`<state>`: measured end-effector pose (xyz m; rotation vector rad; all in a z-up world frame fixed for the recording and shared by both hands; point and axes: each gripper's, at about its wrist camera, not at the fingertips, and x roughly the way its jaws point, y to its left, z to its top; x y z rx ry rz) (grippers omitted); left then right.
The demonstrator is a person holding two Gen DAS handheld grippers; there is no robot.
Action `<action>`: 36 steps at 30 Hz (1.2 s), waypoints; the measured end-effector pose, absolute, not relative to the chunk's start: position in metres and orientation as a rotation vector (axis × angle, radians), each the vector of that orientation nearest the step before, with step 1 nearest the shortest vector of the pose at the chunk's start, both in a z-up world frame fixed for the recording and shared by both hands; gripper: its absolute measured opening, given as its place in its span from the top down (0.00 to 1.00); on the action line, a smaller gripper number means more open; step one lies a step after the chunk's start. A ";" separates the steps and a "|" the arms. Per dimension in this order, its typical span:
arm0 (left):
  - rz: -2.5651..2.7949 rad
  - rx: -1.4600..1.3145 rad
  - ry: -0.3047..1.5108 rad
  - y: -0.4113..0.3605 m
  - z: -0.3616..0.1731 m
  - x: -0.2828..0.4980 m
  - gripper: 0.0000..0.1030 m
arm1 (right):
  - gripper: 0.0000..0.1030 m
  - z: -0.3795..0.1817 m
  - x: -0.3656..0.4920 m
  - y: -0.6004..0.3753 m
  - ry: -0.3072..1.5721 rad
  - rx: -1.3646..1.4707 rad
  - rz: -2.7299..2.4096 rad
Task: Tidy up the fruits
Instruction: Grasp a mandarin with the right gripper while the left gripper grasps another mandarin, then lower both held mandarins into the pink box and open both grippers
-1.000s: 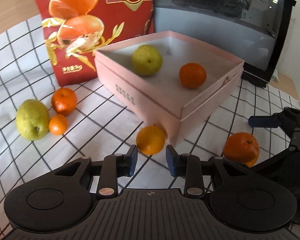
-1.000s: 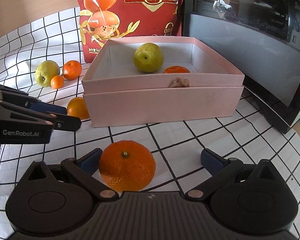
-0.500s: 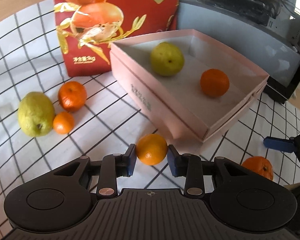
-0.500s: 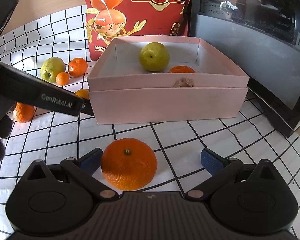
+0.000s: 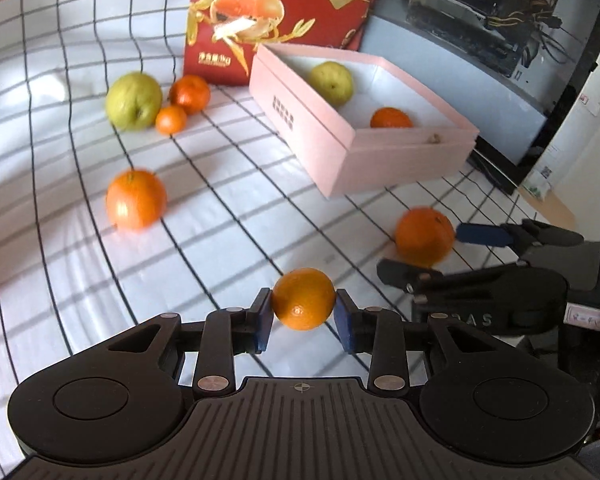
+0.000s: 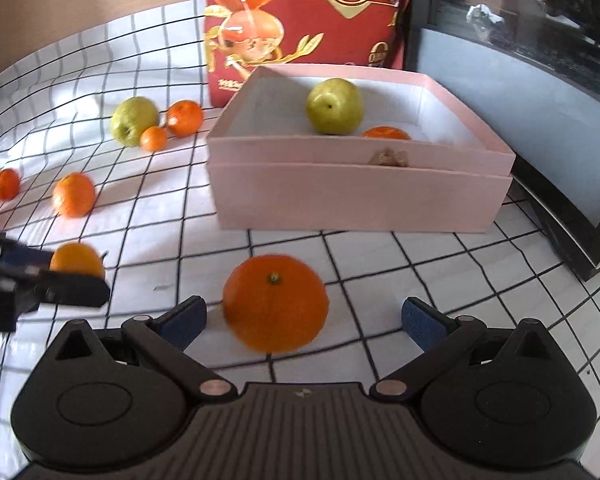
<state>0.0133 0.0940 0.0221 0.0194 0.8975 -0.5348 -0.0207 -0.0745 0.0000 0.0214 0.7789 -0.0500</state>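
Note:
My left gripper point(image 5: 303, 316) is shut on a small orange point(image 5: 303, 298) and holds it above the checked cloth; it also shows in the right wrist view point(image 6: 77, 260). My right gripper point(image 6: 303, 318) is open around a large orange point(image 6: 275, 302) that rests on the cloth, also seen in the left wrist view point(image 5: 423, 235). The pink box point(image 6: 356, 196) holds a green pear point(image 6: 334, 106) and an orange point(image 6: 386, 133).
A red snack bag point(image 6: 304, 20) stands behind the box and a dark glass case point(image 6: 540, 80) stands at the right. Loose fruit lies at the left: a green pear point(image 5: 134, 100), two oranges point(image 5: 189, 94) beside it, and another orange point(image 5: 136, 199).
My left gripper closed on the small orange beside the box and pulled it back and up, away from the box. My right gripper stays open around the large orange.

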 end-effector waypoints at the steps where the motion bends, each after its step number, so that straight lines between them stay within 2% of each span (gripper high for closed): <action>1: -0.533 0.018 0.902 0.093 0.022 0.012 0.64 | 0.06 0.002 -0.022 -0.073 0.783 0.016 -0.044; 5: -0.538 0.034 0.887 0.088 0.030 0.007 0.64 | 0.29 0.009 -0.026 -0.068 0.799 0.000 0.009; 9: -0.544 0.071 0.849 0.076 0.048 0.007 0.64 | 0.38 0.013 -0.024 -0.073 0.813 0.024 0.017; 12: -0.551 0.091 0.813 0.062 0.065 0.012 0.64 | 0.52 0.018 -0.018 -0.083 0.828 0.067 0.046; 18: -0.584 0.077 0.730 0.033 0.108 0.027 0.64 | 0.53 0.054 -0.024 -0.096 0.814 0.033 0.042; 26: -0.666 -0.011 0.632 -0.007 0.173 0.105 0.64 | 0.53 0.140 0.000 -0.117 0.627 -0.119 -0.025; 31: -0.672 -0.072 0.711 -0.020 0.173 0.154 0.63 | 0.53 0.146 0.036 -0.125 0.639 -0.154 -0.055; 36: -0.578 -0.132 0.794 -0.015 0.151 0.188 0.64 | 0.53 0.134 0.066 -0.136 0.684 -0.111 -0.049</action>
